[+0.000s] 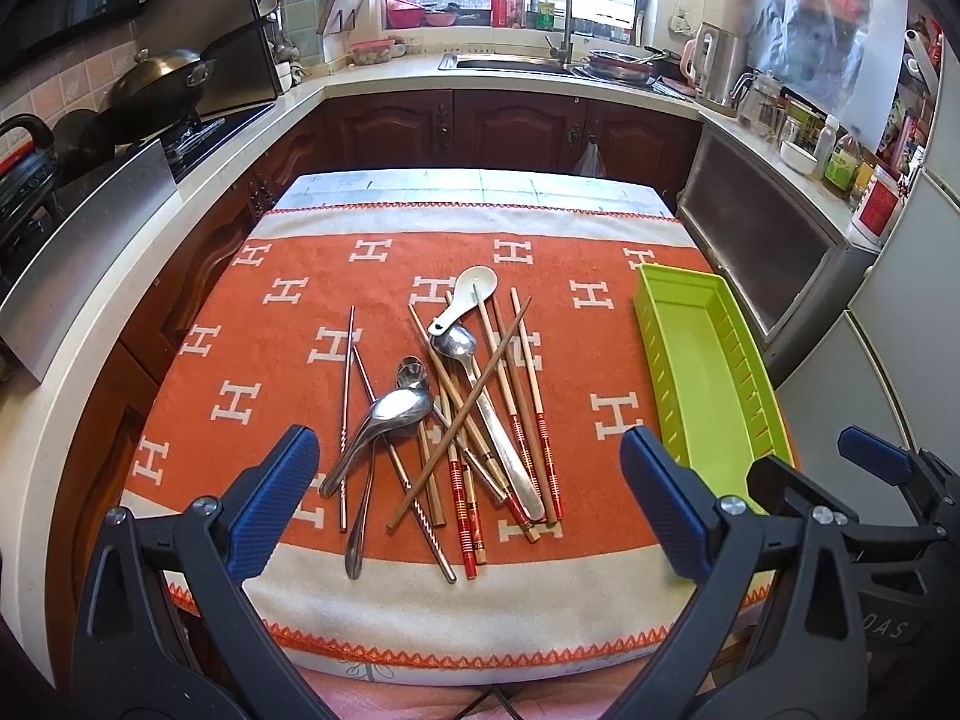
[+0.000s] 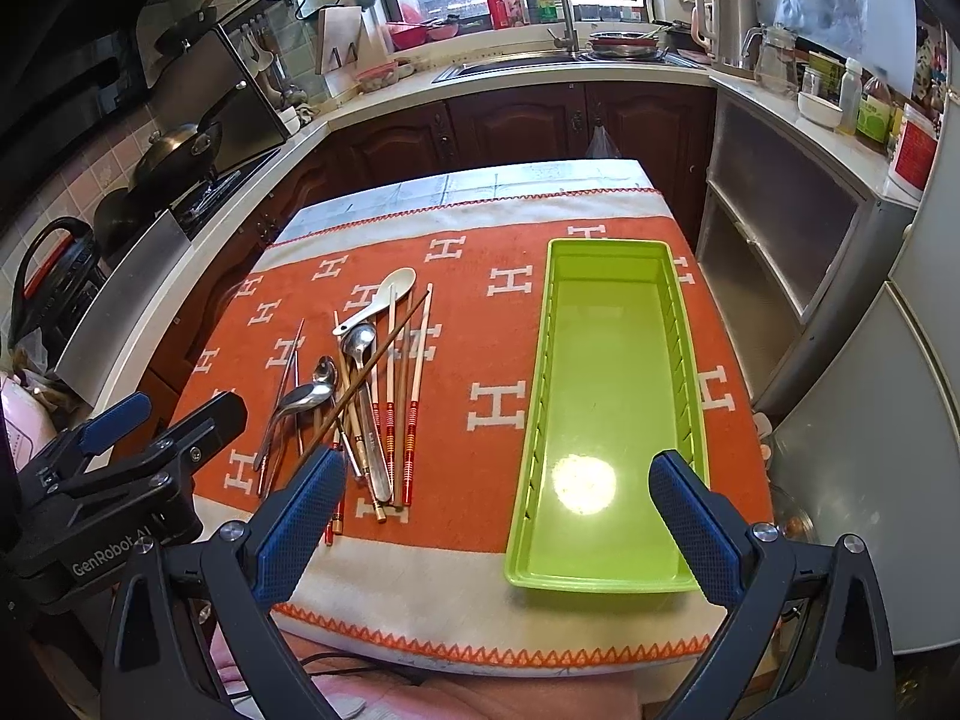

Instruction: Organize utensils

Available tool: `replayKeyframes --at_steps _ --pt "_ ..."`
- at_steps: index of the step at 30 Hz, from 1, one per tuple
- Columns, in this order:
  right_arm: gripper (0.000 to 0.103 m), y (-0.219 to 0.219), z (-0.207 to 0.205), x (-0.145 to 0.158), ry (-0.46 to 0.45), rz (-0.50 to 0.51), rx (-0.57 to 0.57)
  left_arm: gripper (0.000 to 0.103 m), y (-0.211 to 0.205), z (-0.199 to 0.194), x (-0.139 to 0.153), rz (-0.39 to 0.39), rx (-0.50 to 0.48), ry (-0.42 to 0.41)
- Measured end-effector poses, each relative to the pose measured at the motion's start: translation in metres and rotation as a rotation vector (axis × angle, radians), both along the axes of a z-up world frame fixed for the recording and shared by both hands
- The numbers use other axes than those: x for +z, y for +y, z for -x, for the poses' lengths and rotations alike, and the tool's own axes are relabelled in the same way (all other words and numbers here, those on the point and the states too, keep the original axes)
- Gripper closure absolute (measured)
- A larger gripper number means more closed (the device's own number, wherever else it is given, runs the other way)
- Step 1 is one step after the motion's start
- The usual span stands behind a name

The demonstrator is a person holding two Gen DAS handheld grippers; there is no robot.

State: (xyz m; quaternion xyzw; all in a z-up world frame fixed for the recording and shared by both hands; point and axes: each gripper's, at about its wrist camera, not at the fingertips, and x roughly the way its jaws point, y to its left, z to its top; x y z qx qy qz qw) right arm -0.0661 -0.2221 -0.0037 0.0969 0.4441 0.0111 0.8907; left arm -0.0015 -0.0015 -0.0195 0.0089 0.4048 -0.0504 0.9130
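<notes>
Both grippers wide open, holding nothing: left gripper (image 1: 468,504) hovers at the near edge over the pile (image 1: 462,420), right gripper (image 2: 498,516) over the near end of the tray (image 2: 528,420).

Pile sits mid-worktop on the orange towel (image 1: 240,312), tray well apart to its right and empty. Nothing sorted yet.

Handling, my read:
- Chopsticks (image 1: 528,396): light, stiff, thin, will roll or pivot in the fingers. Several cross each other (one dark stick lies diagonally on top), so lift that first. Grip near the middle or the thicker banded end.
- Steel spoons (image 1: 396,411): heavier, slick. Pinch the handle across its flat, not the bowl.
- White spoon (image 1: 471,294): looks ceramic, so brittle and slippery; handle touches a steel spoon bowl. Grip the handle, set it down gently.
- Metal chopsticks (image 1: 347,396) at the left edge: thin, smooth, lying low in the towel. Hardest pick.

Towel is soft, so fingers can press in slightly to get under thin items.
</notes>
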Motion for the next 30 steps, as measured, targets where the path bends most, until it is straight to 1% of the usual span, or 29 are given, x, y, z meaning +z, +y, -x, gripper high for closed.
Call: replayKeyframes --at_steps 30 --pt "0.0 0.009 0.0006 -0.0022 0.015 -0.009 0.006 0.003 0.0097 -0.0003 -0.002 -0.006 0.014 0.015"
